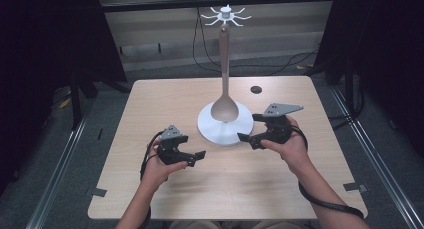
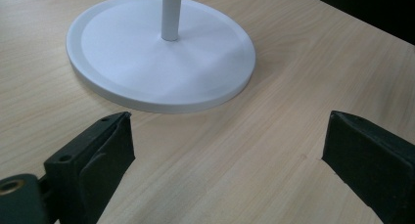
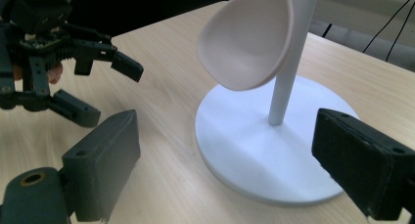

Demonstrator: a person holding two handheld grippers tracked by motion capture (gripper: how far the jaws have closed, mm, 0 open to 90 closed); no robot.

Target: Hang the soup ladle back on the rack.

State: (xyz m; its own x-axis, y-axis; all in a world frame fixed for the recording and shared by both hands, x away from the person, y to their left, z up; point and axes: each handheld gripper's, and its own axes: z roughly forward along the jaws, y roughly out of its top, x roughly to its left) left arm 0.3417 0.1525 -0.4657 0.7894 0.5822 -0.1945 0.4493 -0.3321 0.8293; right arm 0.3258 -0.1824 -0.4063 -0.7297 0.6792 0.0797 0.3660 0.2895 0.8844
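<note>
**Ladle hanging on its stand, both sets of jaws open and empty**

The wooden surface [image 1: 150, 189] is largely bare, with broad open room on every side of the two grippers; its near edge lies behind the hands, its far edge well beyond the stand. A small dark round mark [image 1: 256, 89] sits far off past the right jaws.

The white stand [image 1: 235, 134] rests between the grippers: its round base is just ahead of the left gripper [image 1: 192, 158] and just beside the right gripper [image 1: 248, 134]. The thin pole looks tippable if knocked sideways.

The pinkish ladle [image 1: 224, 108] hangs from the hook crown, its bowl low, above and ahead of the right jaws. It looks light, stiff and smooth, likely slippery on the rounded bowl; the slim handle above the bowl seems the better place to pinch.

Both jaws stand wide apart, holding nothing.
</note>
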